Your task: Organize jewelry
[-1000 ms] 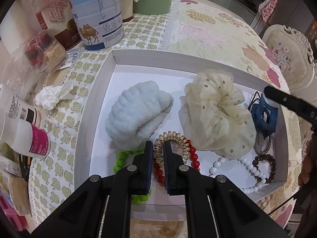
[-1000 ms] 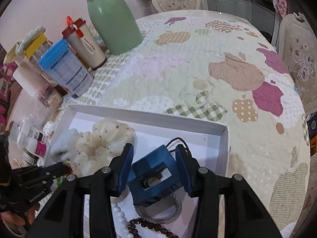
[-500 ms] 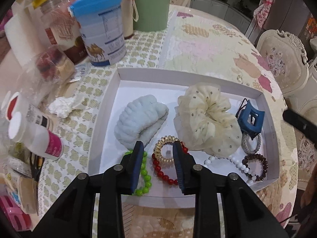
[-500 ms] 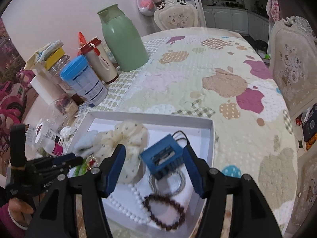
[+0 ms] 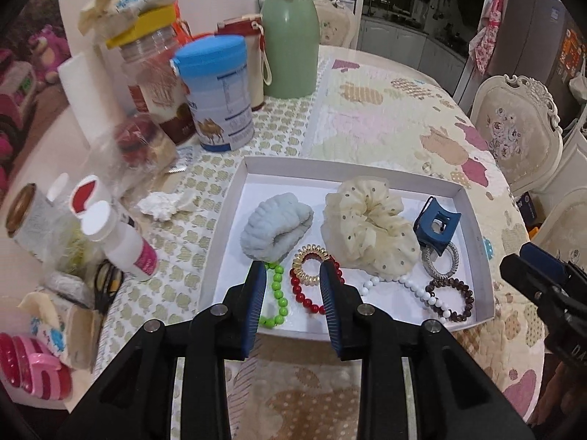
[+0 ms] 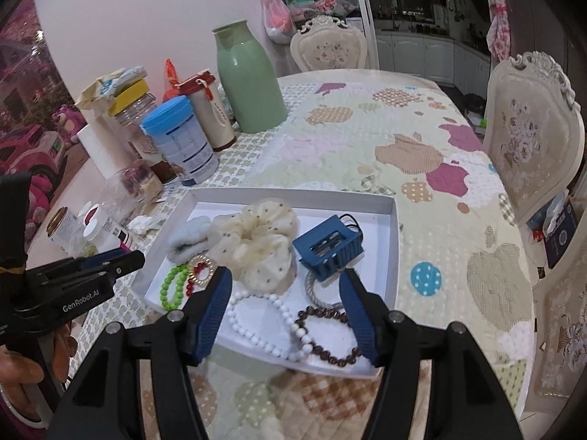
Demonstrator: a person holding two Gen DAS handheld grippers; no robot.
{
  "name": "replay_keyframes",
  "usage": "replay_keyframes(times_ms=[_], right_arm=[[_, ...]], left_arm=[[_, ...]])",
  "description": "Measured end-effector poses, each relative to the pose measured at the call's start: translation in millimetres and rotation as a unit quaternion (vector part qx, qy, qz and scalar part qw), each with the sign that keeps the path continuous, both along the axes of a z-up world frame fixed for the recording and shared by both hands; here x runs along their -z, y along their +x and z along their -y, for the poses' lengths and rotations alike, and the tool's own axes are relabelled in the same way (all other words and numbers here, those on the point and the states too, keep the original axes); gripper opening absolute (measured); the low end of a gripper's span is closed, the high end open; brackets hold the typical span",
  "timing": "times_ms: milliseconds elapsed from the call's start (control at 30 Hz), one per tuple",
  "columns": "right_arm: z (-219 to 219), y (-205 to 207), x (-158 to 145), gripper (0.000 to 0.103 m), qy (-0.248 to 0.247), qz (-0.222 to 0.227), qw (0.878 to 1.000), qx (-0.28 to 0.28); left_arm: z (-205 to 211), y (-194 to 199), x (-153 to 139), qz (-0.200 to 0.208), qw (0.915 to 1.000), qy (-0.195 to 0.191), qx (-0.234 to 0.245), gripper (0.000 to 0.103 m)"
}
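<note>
Both the left gripper (image 5: pixel 291 267) and right gripper (image 6: pixel 286 278) hover empty, fingers apart, above the filled white tray (image 5: pixel 234 198) — sorting looks done, unless another piece waits on the bench.

White shallow tray (image 5: pixel 473 220) holding a blue towelling band (image 5: pixel 275 225), cream dotted scrunchie (image 5: pixel 370 231) and blue claw clip (image 5: pixel 436 227). Green (image 5: pixel 279 293), red (image 5: pixel 304 295), white (image 5: pixel 407 286) and brown bead bracelets (image 5: pixel 453 299) lie flat along its near edge.

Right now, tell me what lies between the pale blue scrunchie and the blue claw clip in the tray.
The cream dotted scrunchie lies between the pale blue scrunchie and blue claw clip; the left wrist view shows it.
</note>
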State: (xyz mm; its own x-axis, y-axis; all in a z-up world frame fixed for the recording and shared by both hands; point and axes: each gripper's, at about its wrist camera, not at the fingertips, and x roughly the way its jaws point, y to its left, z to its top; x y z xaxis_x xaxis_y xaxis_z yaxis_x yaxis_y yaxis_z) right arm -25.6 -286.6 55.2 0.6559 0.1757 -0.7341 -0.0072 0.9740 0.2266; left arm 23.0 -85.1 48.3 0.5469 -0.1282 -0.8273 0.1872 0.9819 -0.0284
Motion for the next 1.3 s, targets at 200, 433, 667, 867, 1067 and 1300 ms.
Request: replay_keyframes(times_ms=[200,433,667,867,1067,1300], right_arm=[[-9.3,-17.3,-13.1,0.064,-0.01,0.014,1.0,0.003],[-11.7,-30.7,-23.7,0.064,-0.019,0.024,0.999,0.012],[-14.8,-39.0,-28.4,0.064,-0.017,0.028,0.999,0.014],[-17.0,-43.8,-31.2,0.065,-0.019,0.032,0.999,0.016],[-17.9,-45.4,-31.6,0.065,-0.019,0.033,0.999,0.015],[-19.8,-47.3,-33.2,0.065,-0.017,0.031,0.999,0.015]], left_arm=[[-0.9,-18.8,-12.8,0.017,0.9999,-0.001,0.003,0.022],[-0.5,-34.0,-24.6,0.036,0.9993,0.0,0.007,0.022],[0.8,-44.3,-30.8,0.047,0.9988,0.007,0.009,0.022],[-1.2,-49.1,-34.6,0.054,0.9985,0.013,0.003,0.022],[-2.7,-51.2,-35.4,0.056,0.9983,0.015,0.003,0.022],[-3.1,-53.9,-36.7,0.058,0.9981,0.02,0.006,0.022]])
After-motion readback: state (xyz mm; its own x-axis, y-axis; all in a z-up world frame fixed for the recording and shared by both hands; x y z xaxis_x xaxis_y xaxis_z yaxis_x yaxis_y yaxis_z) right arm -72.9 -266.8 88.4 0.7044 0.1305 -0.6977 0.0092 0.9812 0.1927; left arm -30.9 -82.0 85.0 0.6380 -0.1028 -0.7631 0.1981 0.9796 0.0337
